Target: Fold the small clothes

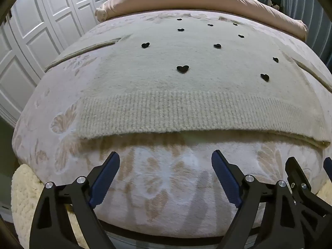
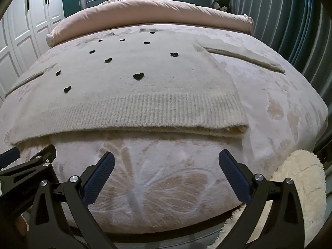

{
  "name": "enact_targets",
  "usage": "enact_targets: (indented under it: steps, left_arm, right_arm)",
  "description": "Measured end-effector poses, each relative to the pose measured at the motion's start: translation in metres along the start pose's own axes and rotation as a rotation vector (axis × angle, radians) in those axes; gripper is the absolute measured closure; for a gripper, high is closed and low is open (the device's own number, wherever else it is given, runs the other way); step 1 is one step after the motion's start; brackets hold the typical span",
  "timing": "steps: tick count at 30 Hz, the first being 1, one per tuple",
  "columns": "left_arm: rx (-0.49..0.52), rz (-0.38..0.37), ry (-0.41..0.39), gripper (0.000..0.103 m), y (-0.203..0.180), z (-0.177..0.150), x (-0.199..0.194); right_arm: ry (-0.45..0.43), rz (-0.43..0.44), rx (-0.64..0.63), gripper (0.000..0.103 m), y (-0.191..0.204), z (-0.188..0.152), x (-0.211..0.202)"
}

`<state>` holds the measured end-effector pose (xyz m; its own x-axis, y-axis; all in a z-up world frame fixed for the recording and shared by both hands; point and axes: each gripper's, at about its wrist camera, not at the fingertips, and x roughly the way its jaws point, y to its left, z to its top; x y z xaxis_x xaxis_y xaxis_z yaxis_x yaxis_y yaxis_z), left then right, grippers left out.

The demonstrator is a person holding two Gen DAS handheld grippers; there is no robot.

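Our left gripper (image 1: 165,161) sits closest to us, wide open and holding nothing. We see our right gripper (image 2: 166,160) the same way, wide open and empty too. Both hang just above the pink bed cover (image 1: 161,188) with the pale flower shapes, near the foot of the bed. We think we hold them there, side by side, so each one can take a bottom corner of the sweater (image 1: 186,87). It lies flat at 12 o'clock from both grippers, with its ribbed hem (image 2: 145,112) nearest to us and not yet touched. It is a cream knit top, soft and fuzzy, with little black hearts (image 1: 182,68) all over it. One sleeve (image 2: 244,59) goes out toward 2 o'clock and the other toward 10 o'clock. A puffy pink quilt (image 2: 149,10) lies far behind it.
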<state>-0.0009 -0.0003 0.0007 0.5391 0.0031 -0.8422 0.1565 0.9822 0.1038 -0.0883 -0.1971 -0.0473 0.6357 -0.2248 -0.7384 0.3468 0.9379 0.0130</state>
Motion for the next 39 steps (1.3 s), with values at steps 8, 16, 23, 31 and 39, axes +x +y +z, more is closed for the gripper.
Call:
enact_targets:
  steps: [8,16,23,31,39]
  left_arm:
    - [0.001,-0.006,-0.001,0.019,-0.005,-0.01,-0.005]
    - [-0.006,-0.004,0.036,0.019,0.001,0.0,0.005]
    - [-0.008,-0.004,0.032,0.019,0.003,-0.004,0.006]
    - [-0.011,-0.003,0.031,0.019,0.005,-0.005,0.006]
    - [-0.014,-0.002,0.035,0.019,0.006,-0.006,0.006]
  right_arm:
    - [0.021,-0.009,-0.005,0.005,0.0,-0.002,0.002]
    - [0.03,-0.015,-0.019,0.005,0.004,-0.003,0.005]
    - [0.032,-0.015,-0.018,0.005,0.005,-0.004,0.007]
    - [0.035,-0.014,-0.018,0.005,0.005,-0.005,0.008]
    - [0.037,-0.01,-0.018,0.005,0.005,-0.005,0.009]
